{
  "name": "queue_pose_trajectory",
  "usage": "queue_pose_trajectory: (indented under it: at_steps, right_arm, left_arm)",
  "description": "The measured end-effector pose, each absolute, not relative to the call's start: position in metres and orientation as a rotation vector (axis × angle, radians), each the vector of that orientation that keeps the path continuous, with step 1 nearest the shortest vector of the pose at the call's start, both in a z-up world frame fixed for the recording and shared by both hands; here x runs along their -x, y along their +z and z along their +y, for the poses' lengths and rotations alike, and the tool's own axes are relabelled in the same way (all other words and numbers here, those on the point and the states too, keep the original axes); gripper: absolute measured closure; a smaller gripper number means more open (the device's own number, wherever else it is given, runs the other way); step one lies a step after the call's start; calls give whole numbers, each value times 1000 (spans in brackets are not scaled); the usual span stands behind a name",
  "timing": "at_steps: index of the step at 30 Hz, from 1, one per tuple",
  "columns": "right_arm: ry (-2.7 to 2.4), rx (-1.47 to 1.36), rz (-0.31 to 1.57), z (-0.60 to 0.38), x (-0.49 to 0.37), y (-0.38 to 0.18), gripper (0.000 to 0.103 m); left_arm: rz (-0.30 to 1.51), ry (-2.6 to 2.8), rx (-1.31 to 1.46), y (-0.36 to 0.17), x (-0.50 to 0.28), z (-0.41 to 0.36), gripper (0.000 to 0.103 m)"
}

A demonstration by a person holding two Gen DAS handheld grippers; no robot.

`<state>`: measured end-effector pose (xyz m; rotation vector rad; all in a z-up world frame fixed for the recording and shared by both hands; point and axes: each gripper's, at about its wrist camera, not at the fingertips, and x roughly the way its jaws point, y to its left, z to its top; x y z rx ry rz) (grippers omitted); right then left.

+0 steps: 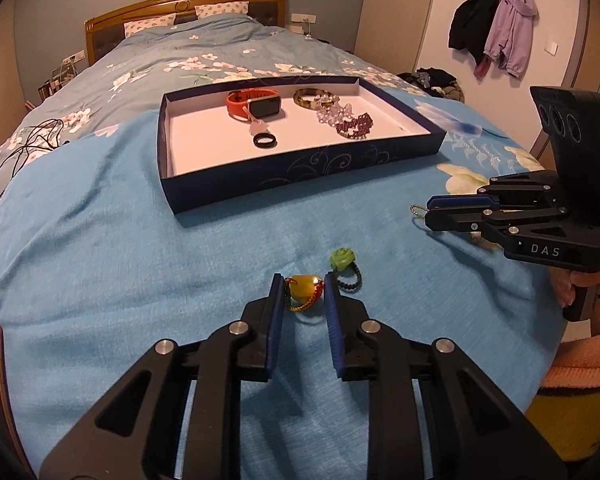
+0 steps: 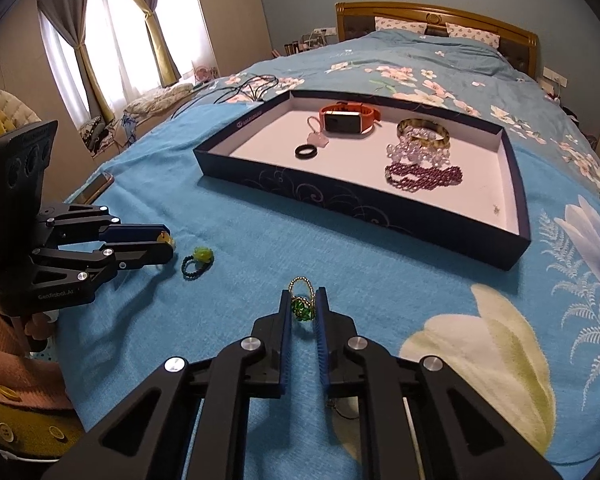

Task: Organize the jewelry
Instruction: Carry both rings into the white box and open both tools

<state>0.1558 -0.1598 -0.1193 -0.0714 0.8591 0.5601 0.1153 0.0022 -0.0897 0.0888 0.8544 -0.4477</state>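
On the blue blanket (image 1: 140,240), left gripper (image 1: 300,292) clamped on yellow-stone ring (image 1: 305,286) — right gripper (image 2: 304,304) on green-stone ring (image 2: 302,307). Lift straight, keep pinched — then over to the tray (image 2: 360,208).

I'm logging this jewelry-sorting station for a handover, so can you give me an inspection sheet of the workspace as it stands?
Surface: blue blanket over a floral bedspread.
Job's things: tray holds orange watch, black ring, bangle, bead bracelets; light-green flower ring loose on the blanket.
Clutter: phone on the blanket.
Grippers: left gripper shut on yellow-stone ring; right gripper shut on green-stone ring.
Cables: black cords on the bedspread.
Surroundings: headboard, pillows, hung coats, curtained window.
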Motion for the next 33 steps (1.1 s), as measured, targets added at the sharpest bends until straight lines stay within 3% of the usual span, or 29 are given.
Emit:
queue_pose_trajectory:
  at_steps: [33]
  right_arm:
    - [501,-25,699,-193,-165,-80,93]
  left_arm:
    - [699,-458,-25,-44,-132,-15,83]
